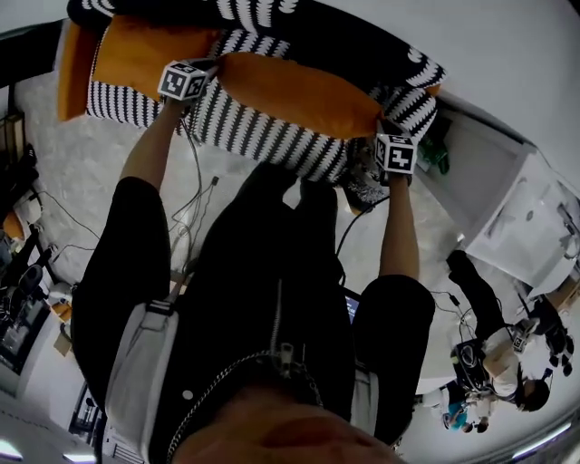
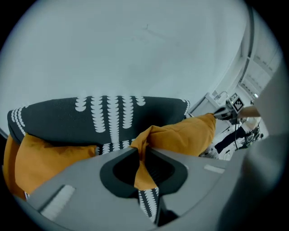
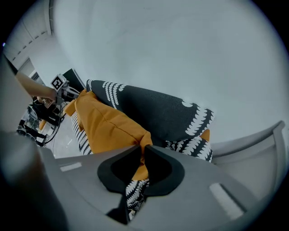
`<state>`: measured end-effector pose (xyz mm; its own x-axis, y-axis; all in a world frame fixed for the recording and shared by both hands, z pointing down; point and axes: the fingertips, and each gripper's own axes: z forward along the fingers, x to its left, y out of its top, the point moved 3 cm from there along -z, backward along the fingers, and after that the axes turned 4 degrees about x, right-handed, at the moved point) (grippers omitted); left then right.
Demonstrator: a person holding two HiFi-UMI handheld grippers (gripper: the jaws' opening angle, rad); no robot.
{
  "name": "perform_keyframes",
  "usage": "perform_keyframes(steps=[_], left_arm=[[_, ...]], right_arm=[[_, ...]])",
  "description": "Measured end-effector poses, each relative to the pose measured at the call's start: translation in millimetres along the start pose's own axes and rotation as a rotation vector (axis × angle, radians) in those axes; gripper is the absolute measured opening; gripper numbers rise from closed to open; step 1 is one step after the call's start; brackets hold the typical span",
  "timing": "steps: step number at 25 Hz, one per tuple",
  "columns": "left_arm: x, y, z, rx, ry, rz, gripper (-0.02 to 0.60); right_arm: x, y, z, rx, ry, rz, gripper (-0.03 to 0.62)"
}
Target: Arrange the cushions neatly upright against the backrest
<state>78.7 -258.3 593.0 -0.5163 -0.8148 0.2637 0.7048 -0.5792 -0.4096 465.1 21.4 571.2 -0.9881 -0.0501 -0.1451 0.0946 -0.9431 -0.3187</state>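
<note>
Over the patterned sofa [image 1: 254, 131] at 12 o'clock, its backrest [image 1: 258, 14] cut off: orange cushion [image 1: 299, 91], end corners pinched by left gripper [image 2: 140, 155] and right gripper [image 3: 141, 153]. Second orange cushion [image 1: 140, 54] at 10 o'clock, partly overlapped.

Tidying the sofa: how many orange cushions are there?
3. One cushion is held by the left gripper and right gripper; one lies at the sofa's left end; one corner peeks out at its right end. Others may be hidden.

Black-and-white patterned sofa [image 1: 263, 136], orange cushion [image 1: 145, 54] resting on its seat
</note>
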Motion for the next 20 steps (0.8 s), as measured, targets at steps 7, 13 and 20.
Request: perform_keyframes(steps=[7, 13, 20], left_arm=[[68.9, 58.6, -2.0, -0.008, 0.01, 0.0, 0.046], [105.0, 84.7, 4.7, -0.002, 0.034, -0.039, 0.046], [132.2, 108.4, 3.0, -0.029, 0.061, -0.07, 0.046]], right_arm=[[18.7, 60.9, 20.0, -0.016, -0.025, 0.041, 0.034], [7.2, 115.1, 41.1, 0.001, -0.054, -0.008, 0.034], [-1.5, 157.2, 53.8, -0.01, -0.078, 0.017, 0.034]])
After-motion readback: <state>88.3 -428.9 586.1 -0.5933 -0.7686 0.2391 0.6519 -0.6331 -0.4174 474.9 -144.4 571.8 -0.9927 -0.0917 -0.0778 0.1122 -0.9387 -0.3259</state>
